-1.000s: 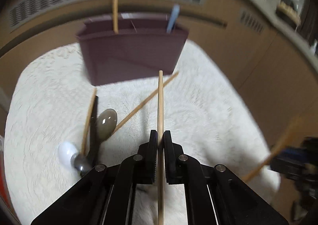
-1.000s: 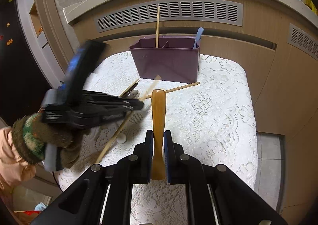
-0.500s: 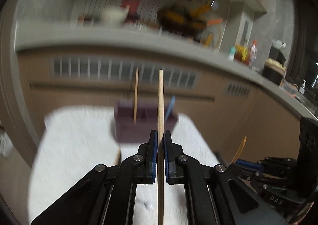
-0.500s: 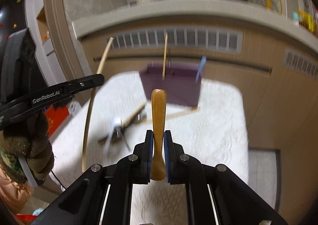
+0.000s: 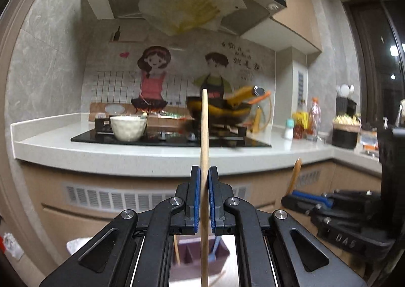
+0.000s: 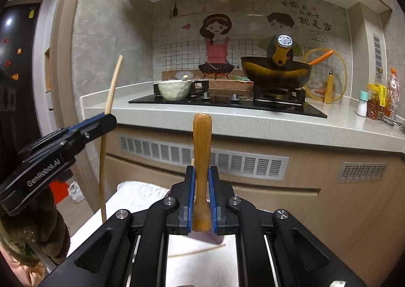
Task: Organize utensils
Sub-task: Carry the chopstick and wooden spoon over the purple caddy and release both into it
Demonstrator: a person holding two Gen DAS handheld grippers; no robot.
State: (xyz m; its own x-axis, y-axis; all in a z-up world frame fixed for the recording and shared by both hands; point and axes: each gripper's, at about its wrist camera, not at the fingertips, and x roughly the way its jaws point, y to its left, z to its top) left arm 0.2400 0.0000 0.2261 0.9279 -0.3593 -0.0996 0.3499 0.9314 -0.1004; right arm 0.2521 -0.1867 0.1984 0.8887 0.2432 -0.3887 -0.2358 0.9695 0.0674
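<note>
My left gripper point(image 5: 204, 173) is shut on a long wooden chopstick point(image 5: 204, 130) that stands upright through the jaws. It also shows at the left of the right wrist view point(image 6: 108, 116), chopstick point(image 6: 111, 89) in it. My right gripper point(image 6: 201, 173) is shut on a wooden spoon handle point(image 6: 201, 150), held upright; it shows at the right of the left wrist view point(image 5: 291, 198). The purple utensil holder point(image 5: 192, 254) is low behind the left fingers, with a chopstick and a blue utensil point(image 5: 214, 252) in it. Both grippers are raised well above the white lace table point(image 6: 141, 190).
A kitchen counter point(image 5: 126, 155) runs across behind, with a stove, a white bowl point(image 5: 128, 128) and a wok point(image 6: 276, 71). Bottles point(image 6: 379, 102) stand at the counter's right. Cabinet fronts with vent grilles point(image 6: 202, 157) are below it. A chopstick point(image 6: 195, 252) lies on the table.
Both grippers have lifted and tilted up from the table with their utensils. The view has swung from the lace table and holder to the counter and wall.
</note>
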